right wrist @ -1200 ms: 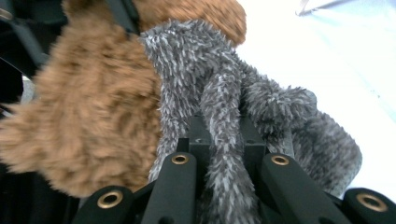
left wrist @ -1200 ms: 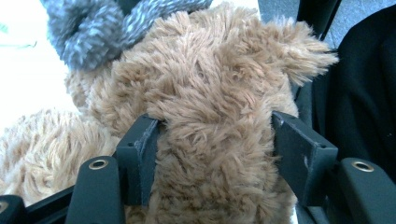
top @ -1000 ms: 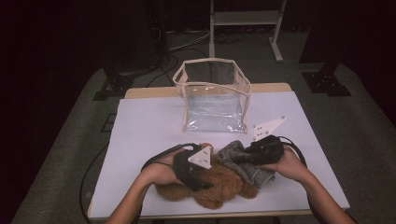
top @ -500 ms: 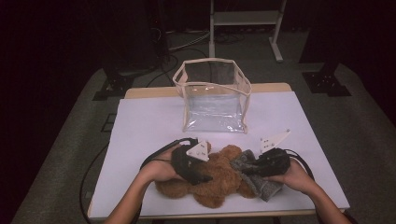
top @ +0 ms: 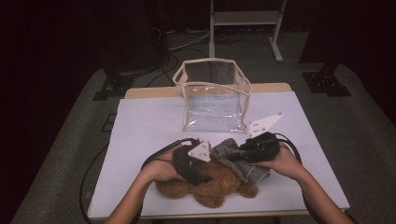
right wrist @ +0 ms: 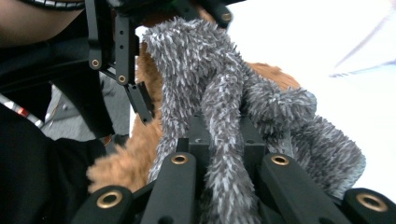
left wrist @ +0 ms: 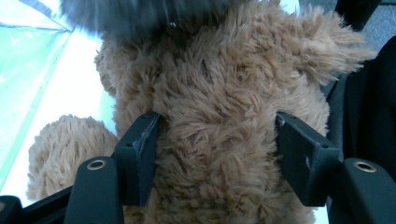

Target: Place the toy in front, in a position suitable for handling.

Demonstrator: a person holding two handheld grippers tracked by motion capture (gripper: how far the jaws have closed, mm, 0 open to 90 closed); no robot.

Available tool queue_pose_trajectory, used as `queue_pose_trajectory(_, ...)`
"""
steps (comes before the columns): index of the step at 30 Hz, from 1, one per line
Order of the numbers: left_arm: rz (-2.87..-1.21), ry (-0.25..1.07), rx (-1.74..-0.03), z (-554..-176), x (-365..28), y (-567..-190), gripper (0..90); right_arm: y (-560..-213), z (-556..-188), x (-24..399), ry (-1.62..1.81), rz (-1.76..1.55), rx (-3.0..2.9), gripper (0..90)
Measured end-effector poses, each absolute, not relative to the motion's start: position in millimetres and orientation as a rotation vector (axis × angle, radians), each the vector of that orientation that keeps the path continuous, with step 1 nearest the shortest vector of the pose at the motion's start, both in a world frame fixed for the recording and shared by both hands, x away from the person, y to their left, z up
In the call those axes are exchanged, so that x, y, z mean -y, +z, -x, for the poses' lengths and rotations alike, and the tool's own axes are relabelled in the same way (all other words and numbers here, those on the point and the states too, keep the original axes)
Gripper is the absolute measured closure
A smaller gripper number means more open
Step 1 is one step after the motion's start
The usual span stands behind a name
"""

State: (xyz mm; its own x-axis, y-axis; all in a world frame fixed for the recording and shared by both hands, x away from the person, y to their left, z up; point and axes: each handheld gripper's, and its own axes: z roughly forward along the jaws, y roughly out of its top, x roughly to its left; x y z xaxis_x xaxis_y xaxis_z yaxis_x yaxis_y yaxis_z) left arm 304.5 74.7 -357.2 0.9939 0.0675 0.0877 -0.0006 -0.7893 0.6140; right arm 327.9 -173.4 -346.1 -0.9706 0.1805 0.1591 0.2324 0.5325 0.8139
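A brown teddy bear [top: 219,189] lies on the white table [top: 149,121] near its front edge. My left gripper [top: 203,178] comes down on it from the left. In the left gripper view its jaws press into the bear's fur [left wrist: 219,93] from both sides. A grey fuzzy cloth [top: 247,170] drapes over the bear's right side. My right gripper [top: 235,156] is shut on it, and in the right gripper view a fold of the cloth [right wrist: 201,60] is pinched between the jaws and hangs over them. The bear's fur [right wrist: 116,168] shows beneath it.
A clear plastic bag [top: 212,100] with a beige rim stands open at the back middle of the table. Bare white tabletop lies on both sides of it. Cables trail from both grippers over the front edge. A metal stand [top: 243,18] stands on the floor behind.
My right gripper dipped toward the table's front edge with the grey cloth, then came back up and away. The left gripper stayed on the bear.
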Motion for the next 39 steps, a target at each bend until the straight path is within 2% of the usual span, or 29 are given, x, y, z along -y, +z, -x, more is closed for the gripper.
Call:
queue_pose_trajectory(4, -2.446, 0.165, -0.083, -304.9, -90.2, -349.4, 31.3, -362.1, -325.0, 155.2, -1.346, 0.33, 2.71, 79.9)
queue_pose_trajectory(8, -2.424, 0.184, -0.164, -309.3, -106.9, -343.9, 31.8, -368.8, -316.2, 160.0, -1.351, 0.317, 2.688, 80.0)
queue_pose_trajectory(13, -2.456, 0.129, -0.123, -302.0, -101.7, -355.7, 36.6, -359.4, -308.9, 159.9, -1.328, 0.262, 2.739, 79.9)
queue_pose_trajectory(19, -2.461, 0.107, -0.091, -298.6, -101.4, -356.0, 38.6, -344.6, -326.6, 158.2, -1.383, 0.339, 2.765, 79.8)
queue_pose_trajectory(23, -2.466, 0.101, -0.072, -296.3, -101.1, -356.3, 37.8, -351.5, -337.9, 153.9, -1.375, 0.4, 2.744, 79.8)
queue_pose_trajectory(27, -2.454, 0.081, -0.07, -297.5, -106.5, -353.8, 36.1, -369.1, -326.9, 148.6, -1.342, 0.356, 2.711, 80.0)
queue_pose_trajectory(34, -2.408, 0.075, -0.171, -308.4, -116.5, -343.9, 33.7, -368.9, -310.6, 156.6, -1.384, 0.304, 2.711, 79.9)
queue_pose_trajectory(39, -2.406, 0.009, -0.249, -322.2, -112.7, -348.4, 29.3, -368.0, -310.3, 154.8, -1.38, 0.276, 2.72, 80.0)
